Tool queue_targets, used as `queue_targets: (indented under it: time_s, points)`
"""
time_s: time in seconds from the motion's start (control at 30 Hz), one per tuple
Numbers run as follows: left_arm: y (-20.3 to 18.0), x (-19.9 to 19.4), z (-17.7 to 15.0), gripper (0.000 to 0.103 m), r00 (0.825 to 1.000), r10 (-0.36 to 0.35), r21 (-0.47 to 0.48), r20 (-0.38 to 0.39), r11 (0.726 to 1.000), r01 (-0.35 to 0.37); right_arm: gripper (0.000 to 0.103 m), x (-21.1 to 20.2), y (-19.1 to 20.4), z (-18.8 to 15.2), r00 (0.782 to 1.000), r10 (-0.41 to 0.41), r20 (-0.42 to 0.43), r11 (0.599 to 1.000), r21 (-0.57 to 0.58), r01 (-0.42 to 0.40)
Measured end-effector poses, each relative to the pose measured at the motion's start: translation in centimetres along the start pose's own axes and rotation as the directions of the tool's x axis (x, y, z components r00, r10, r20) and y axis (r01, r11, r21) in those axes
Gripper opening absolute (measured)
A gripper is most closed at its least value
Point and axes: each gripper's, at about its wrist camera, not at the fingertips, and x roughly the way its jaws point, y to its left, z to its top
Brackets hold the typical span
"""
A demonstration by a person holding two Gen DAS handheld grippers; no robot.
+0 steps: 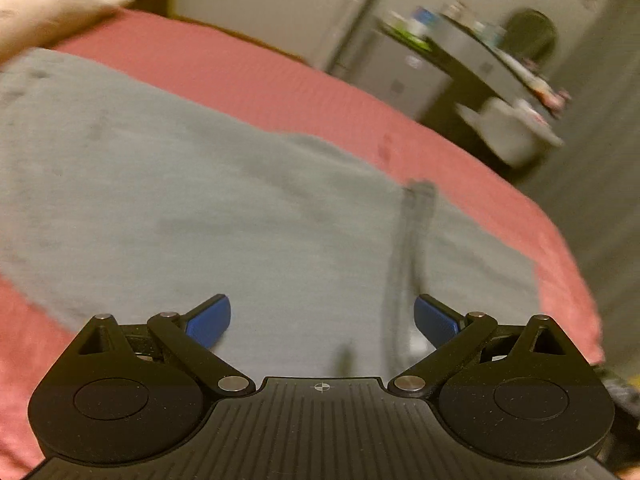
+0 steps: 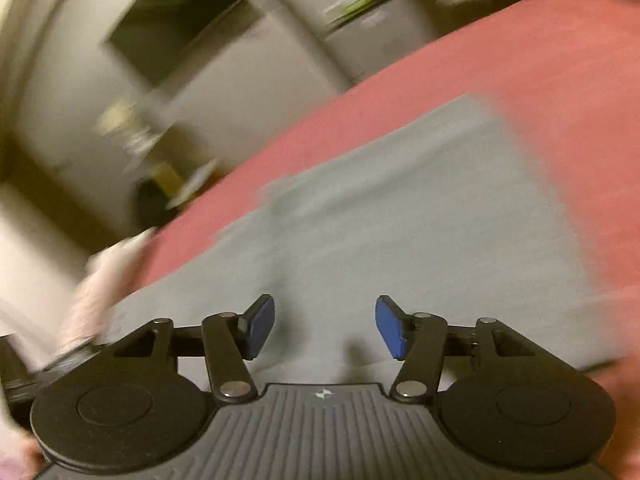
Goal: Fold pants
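In the left wrist view, the pants (image 1: 200,184) are a pale grey, soft-looking garment spread flat on a bed with a pinkish-red cover (image 1: 280,80). The cloth is mostly smooth, with a few faint darker marks toward its far left and a dark drawstring (image 1: 408,256) running down over the fabric at the right. The left tongs (image 1: 322,322) stand wide, blue pads (image 1: 212,322) well apart and holding nothing; they hover above the near part of the pants, and the drawstring passes just beside the right-hand pad. A white fluffy thing (image 1: 52,4) sits on the bed at the far left corner, beyond the pants. Off the bed's right edge stands a dark tabletop (image 1: 472,60) crowded with small blurred items, and a white tub (image 1: 508,128) sits below it.

In the right wrist view, much blurred by motion, the same grey pants (image 2: 400,216) lie across the red bed cover (image 2: 540,48), a straight edge and a corner showing at the upper right. The right tongs (image 2: 325,326) are also spread, though less widely, blue pads (image 2: 260,326) apart and empty, over the near part of the fabric. Pale cabinets (image 2: 248,64) and blurred clutter lie beyond the bed to the left.
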Motion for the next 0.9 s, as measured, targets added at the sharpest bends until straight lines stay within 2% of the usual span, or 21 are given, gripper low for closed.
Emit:
queue_targets:
  time_s: [0.03, 0.07, 0.1, 0.13, 0.2, 0.23, 0.33, 0.37, 0.43, 0.5, 0.53, 0.57, 0.6, 0.63, 0.8, 0.9]
  points:
    - [-0.8, 1.1, 0.4, 0.101, 0.999, -0.040, -0.007, -0.035, 0.999, 0.040, 0.059, -0.8, -1.3, 0.2, 0.997, -0.072, 0.018, 0.997, 0.026, 0.072]
    - [-1.5, 2.4, 0.7, 0.101, 0.994, -0.083, -0.016, -0.077, 0.997, 0.082, 0.059, -1.1, -2.2, 0.3, 0.995, -0.102, 0.020, 0.992, 0.070, 0.101]
    - [-2.2, 3.6, 0.9, 0.101, 0.987, -0.114, -0.024, -0.117, 0.993, 0.112, 0.059, -1.5, -3.8, 0.2, 0.996, -0.085, 0.016, 0.986, 0.146, 0.082]
    - [-2.8, 5.0, 1.2, 0.100, 0.980, -0.127, -0.027, -0.154, 0.992, 0.125, 0.059, -1.7, -5.1, 0.0, 0.999, -0.033, 0.019, 0.974, 0.226, 0.028]
    - [-3.8, 7.3, 1.5, 0.094, 0.974, -0.109, -0.003, -0.201, 0.994, 0.110, 0.059, -1.7, -6.5, -0.7, 0.999, 0.021, 0.039, 0.949, 0.315, -0.032]
    - [-4.2, 8.3, 1.6, 0.085, 0.971, -0.098, 0.012, -0.220, 0.995, 0.103, 0.059, -1.5, -7.0, -1.0, 0.999, 0.033, 0.040, 0.942, 0.332, -0.044]
    - [-5.0, 10.6, 1.6, 0.079, 0.955, -0.100, 0.021, -0.281, 0.994, 0.110, 0.060, -1.2, -6.6, -1.2, 0.999, 0.029, 0.021, 0.946, 0.322, -0.035]
    - [-5.2, 11.0, 1.5, 0.079, 0.953, -0.101, 0.029, -0.286, 0.993, 0.114, 0.060, -1.1, -6.3, -1.2, 1.000, 0.020, 0.011, 0.952, 0.306, -0.022]
    - [-6.0, 11.5, 1.5, 0.069, 0.951, -0.102, 0.055, -0.293, 0.991, 0.123, 0.060, -0.5, -5.9, -1.3, 1.000, 0.008, -0.004, 0.960, 0.281, -0.006]
    - [-6.6, 12.4, 1.6, 0.066, 0.948, -0.080, 0.079, -0.307, 0.991, 0.109, 0.060, 0.0, -5.8, -1.0, 1.000, -0.008, -0.017, 0.964, 0.265, 0.012]
    - [-7.0, 12.6, 1.4, 0.060, 0.950, -0.064, 0.107, -0.307, 0.989, 0.101, 0.060, -0.2, -5.8, -0.8, 1.000, -0.013, -0.021, 0.966, 0.257, 0.018]
    - [-7.5, 12.7, 1.2, 0.054, 0.955, -0.038, 0.143, -0.294, 0.986, 0.083, 0.060, -0.1, -5.8, -0.7, 1.000, -0.017, -0.024, 0.967, 0.252, 0.022]
    - [-8.1, 12.7, 1.0, 0.035, 0.960, -0.012, 0.175, -0.281, 0.983, 0.063, 0.060, 0.0, -5.6, -0.7, 0.999, -0.021, -0.026, 0.968, 0.250, 0.027]
    - [-8.3, 12.6, 0.8, 0.021, 0.962, -0.009, 0.190, -0.272, 0.980, 0.063, 0.060, -0.1, -5.6, -0.8, 0.999, -0.022, -0.026, 0.968, 0.249, 0.027]
    - [-8.4, 11.3, 1.2, 0.017, 0.971, -0.040, 0.191, -0.236, 0.978, 0.087, 0.061, -1.2, -5.8, -0.8, 1.000, -0.017, 0.013, 0.967, 0.255, 0.013]
    - [-8.6, 9.9, 1.7, 0.017, 0.974, -0.067, 0.199, -0.217, 0.974, 0.111, 0.070, -2.8, -4.9, -0.6, 0.995, -0.075, 0.061, 0.982, 0.178, 0.063]
